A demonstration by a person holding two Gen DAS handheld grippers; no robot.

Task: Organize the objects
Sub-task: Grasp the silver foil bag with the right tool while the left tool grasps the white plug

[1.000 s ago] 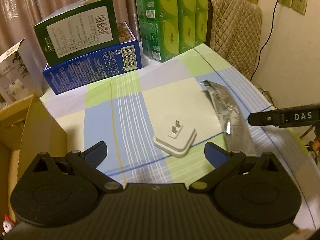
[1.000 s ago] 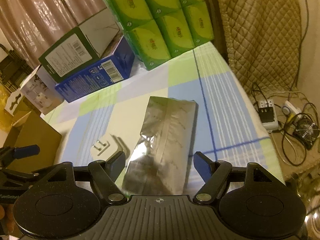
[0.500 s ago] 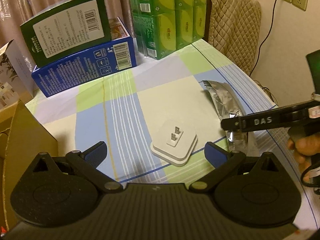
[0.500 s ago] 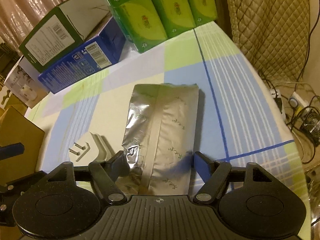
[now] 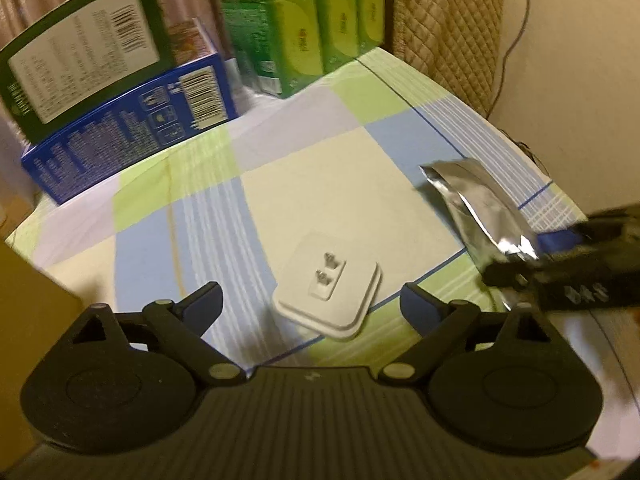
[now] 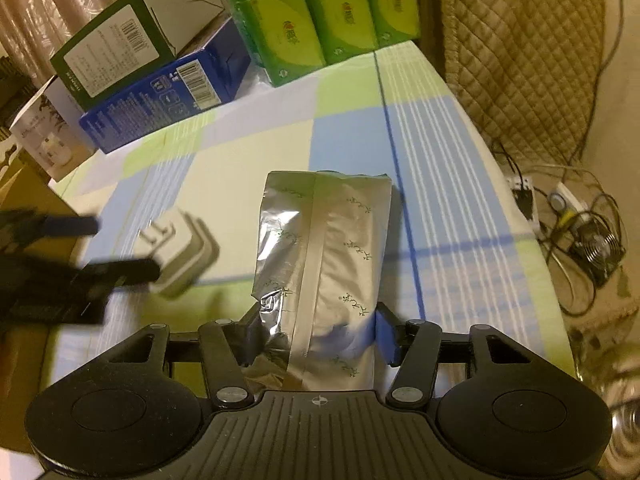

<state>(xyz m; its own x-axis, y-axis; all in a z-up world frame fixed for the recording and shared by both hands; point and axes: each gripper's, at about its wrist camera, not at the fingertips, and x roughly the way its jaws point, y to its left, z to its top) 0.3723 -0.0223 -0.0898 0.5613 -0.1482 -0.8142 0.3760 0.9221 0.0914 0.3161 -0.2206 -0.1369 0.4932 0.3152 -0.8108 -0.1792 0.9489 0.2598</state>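
Note:
A white plug adapter (image 5: pixel 326 284) lies prongs-up on the checked tablecloth (image 5: pixel 320 184). My left gripper (image 5: pixel 312 306) hangs just over it, and the adapter sits in the gap between the blue fingers. The jaws are closing but clear of it on both sides. A silver foil pouch (image 6: pixel 328 248) lies flat to the adapter's right. My right gripper (image 6: pixel 320 336) is closing across its near end, both pads against the pouch's edges, and the foil is crumpled at the left pad. The left wrist view shows the pouch (image 5: pixel 480 208) held by that blurred right gripper (image 5: pixel 560 280).
At the table's back stand a blue box (image 5: pixel 132 132) with a dark green box (image 5: pixel 80 64) on it, and stacked green tissue packs (image 5: pixel 312 20). A cardboard box (image 5: pixel 28 320) sits at the left edge. A quilted chair back (image 6: pixel 520 52) and floor cables (image 6: pixel 572 216) lie to the right.
The right gripper came down over the pouch's near end and its jaws narrowed onto the edges. The left gripper moved down and closer to the adapter, jaws slightly narrower.

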